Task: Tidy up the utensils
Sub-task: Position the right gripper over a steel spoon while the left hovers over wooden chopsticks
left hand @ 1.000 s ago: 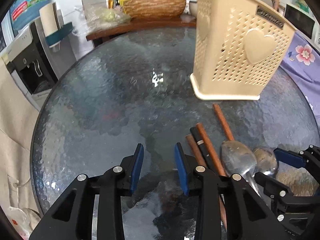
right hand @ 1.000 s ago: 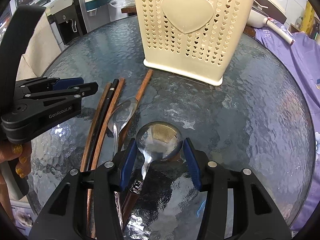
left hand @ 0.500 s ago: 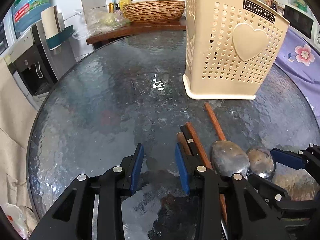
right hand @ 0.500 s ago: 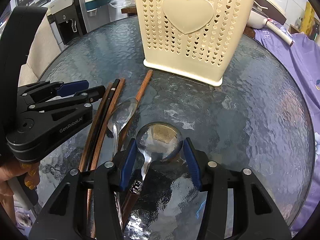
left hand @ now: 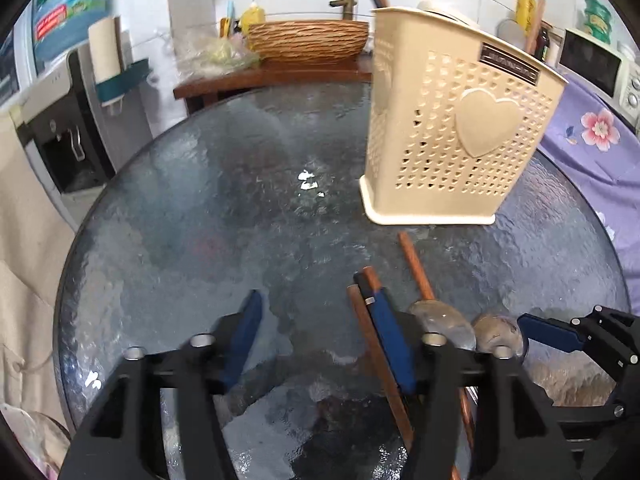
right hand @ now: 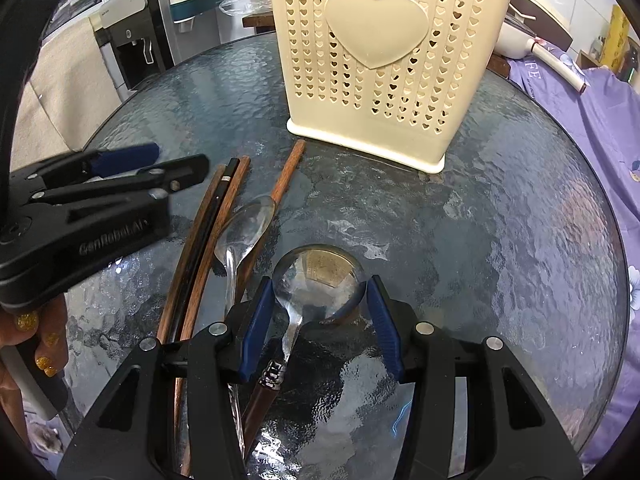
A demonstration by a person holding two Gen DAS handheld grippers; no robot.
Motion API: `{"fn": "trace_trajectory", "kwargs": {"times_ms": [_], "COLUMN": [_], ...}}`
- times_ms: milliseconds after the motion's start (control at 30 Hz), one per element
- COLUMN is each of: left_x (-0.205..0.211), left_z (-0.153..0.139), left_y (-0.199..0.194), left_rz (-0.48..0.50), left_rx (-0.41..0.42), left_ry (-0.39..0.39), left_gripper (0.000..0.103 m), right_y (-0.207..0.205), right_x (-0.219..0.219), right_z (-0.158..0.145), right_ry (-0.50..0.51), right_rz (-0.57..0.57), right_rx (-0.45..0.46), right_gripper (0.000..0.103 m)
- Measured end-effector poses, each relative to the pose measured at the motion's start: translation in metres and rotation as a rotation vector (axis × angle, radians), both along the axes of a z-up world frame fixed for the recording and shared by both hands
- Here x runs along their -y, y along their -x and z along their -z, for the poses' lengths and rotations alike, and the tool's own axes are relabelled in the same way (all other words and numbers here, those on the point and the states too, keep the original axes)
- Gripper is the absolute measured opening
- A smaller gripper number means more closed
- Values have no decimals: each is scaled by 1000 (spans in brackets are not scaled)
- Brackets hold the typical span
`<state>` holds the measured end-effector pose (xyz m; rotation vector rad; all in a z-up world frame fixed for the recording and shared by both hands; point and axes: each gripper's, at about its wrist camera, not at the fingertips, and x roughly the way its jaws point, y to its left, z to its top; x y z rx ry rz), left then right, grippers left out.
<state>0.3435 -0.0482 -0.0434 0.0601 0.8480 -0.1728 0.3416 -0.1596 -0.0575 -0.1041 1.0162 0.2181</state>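
A cream heart-pattern utensil holder stands on the round glass table. In front of it lie several brown and black chopsticks, one separate brown chopstick, an oval metal spoon and a round-bowled spoon. My right gripper has both pads against the round spoon's bowl, which rests on the glass. My left gripper is opening; its right finger overlaps the black chopstick and a brown one lies just inside it, unpressed. In the right wrist view the left gripper hovers left of the chopsticks.
A wicker basket sits on a wooden counter behind the table. To the left stands a water dispenser, and purple floral cloth lies to the right. A hand with gold nails holds the left gripper's handle.
The left gripper's jaws have spread much wider and it has shifted right, over the chopstick tips. The right gripper and the round spoon have not moved.
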Motion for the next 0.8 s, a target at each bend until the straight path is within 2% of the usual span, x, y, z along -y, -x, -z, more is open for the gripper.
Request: {"fn": "trace_trajectory", "kwargs": {"times_ms": [100,167,400,467,633,700,800], "left_x": [7,8,8,6,-1,-4,-3], "left_z": [5,9,10,12,15,15,15], "left_y": [-1,-4,2,1,4,2,1], "left_rz": [-3,-3,17,18,26,18,29], "left_rx": [-13,-30,-26,-44,-47,-57,-67], "left_ry": [-28,-28,-33,-51,-69,-52,-50], "left_gripper": [57,52,49,44,43,42,36], "right_y": [0,0,0,0,-1,-2,-4], "right_x": [0,0,0,0,0,1,-1], "right_z": [0,0,0,0,0,0,0], "right_ry": [0,0,-1,0,-5,-1,2], "right_rz": [0,0,2,1,0,0,7], "right_rx": [0,-1,1,0,-3,-3,-8], "right_gripper": [49,49,49,49,49,49,49]}}
